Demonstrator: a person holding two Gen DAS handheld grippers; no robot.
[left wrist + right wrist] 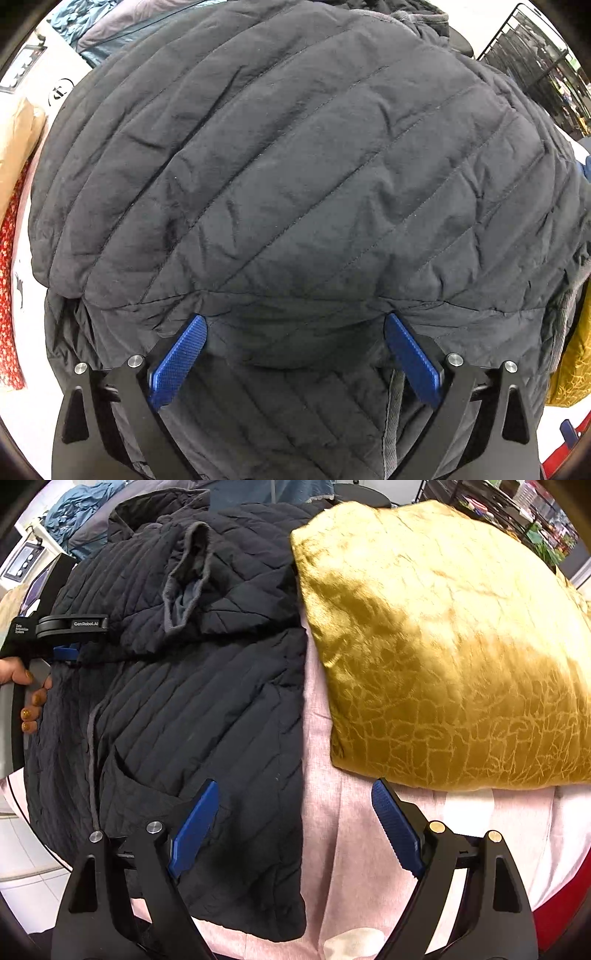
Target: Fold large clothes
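Beneath left gripper (295, 328) — quilted jacket (295, 166)

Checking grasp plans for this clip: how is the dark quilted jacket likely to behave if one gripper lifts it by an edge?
The quilted jacket would probably droop rather than hold shape: it already lies creased and folded over itself. Its puffy stitched channels suggest light padding, so likely light for its bulk. The smooth shell may slip between the blue pads, so a thick pinch seems safer.
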